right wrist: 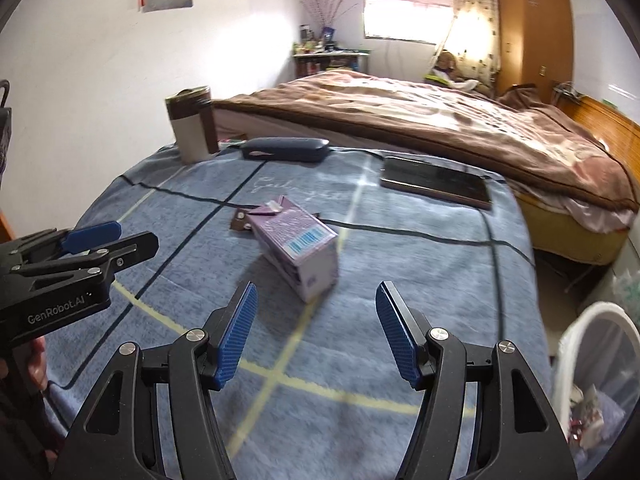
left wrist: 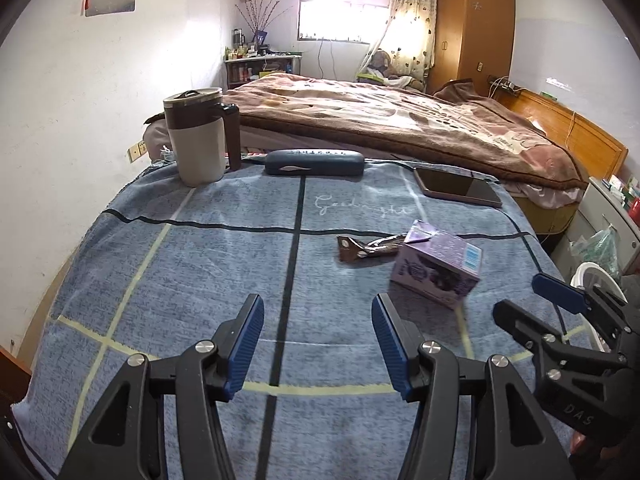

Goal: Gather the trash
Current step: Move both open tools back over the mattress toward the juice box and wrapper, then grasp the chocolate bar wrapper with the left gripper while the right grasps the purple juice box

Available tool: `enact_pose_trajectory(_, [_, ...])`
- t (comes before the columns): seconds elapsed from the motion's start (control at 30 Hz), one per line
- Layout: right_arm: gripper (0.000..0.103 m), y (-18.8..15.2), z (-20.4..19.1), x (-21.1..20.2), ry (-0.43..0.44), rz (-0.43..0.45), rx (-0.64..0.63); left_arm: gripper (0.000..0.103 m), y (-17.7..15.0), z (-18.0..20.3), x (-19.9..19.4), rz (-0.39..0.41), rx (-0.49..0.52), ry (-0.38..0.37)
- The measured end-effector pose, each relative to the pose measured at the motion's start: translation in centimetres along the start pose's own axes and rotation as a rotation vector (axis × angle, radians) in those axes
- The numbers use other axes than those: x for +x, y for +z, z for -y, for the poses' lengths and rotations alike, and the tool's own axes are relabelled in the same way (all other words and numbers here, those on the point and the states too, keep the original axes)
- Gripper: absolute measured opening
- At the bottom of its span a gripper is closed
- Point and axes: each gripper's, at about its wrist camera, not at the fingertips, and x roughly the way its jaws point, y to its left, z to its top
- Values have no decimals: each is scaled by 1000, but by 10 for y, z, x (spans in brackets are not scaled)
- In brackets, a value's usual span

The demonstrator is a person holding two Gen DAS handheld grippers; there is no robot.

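A purple carton [left wrist: 438,267] lies on its side on the blue blanket-covered table [left wrist: 200,264]; it also shows in the right wrist view [right wrist: 298,246]. A brown crumpled wrapper [left wrist: 366,247] lies just behind it, partly hidden in the right wrist view [right wrist: 239,222]. My left gripper [left wrist: 318,344] is open and empty, short of the carton and to its left. My right gripper [right wrist: 316,332] is open and empty, just in front of the carton. The right gripper also shows at the left wrist view's right edge [left wrist: 560,316].
A mug with lid [left wrist: 198,138], a dark glasses case [left wrist: 314,163] and a tablet [left wrist: 458,191] lie at the table's far side. A white bin [right wrist: 596,376] with trash stands to the right of the table. A bed [left wrist: 400,120] lies beyond.
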Motion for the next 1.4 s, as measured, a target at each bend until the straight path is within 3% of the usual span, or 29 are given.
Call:
enact_pose_trajectory(0.3, [67,18,-5,36,87,-60,-42,60,10,-4,17,-15,13,-21])
enact_pose_trajectory(0.37, [67,19,-7,44,66,-78,-58,60,13,-5,21,-23,14,-25])
enact_pose_trajectory(0.5, [67,19,0,54,87,-109,4,60,18,-6,28,-28,27,-22])
enact_pose_trajectory(0.57, [61,18,4,52,92,-100,27,60,22,-6,32,-36,32,-31])
enact_pose_trajectory(0.6, [51,17,6,52,89,-99,35,60,23,-5,35,-38,33,-32])
enact_pose_trajectory(0.63, [49,17,8,51,83,-98,41,60,25,-5,36,-39,35,-38])
enact_pose_trajectory(1.17, [48,13,48,33,-39,-58,121,62,42,33,75,-73,220,-146])
enact_pose_trajectory(1.27, [48,12,50,33,-60,-63,113,62,42,47,88,-101,302,-124])
enact_pose_trajectory(1.4, [48,9,56,33,-61,-71,130,62,44,54,102,-121,333,-134])
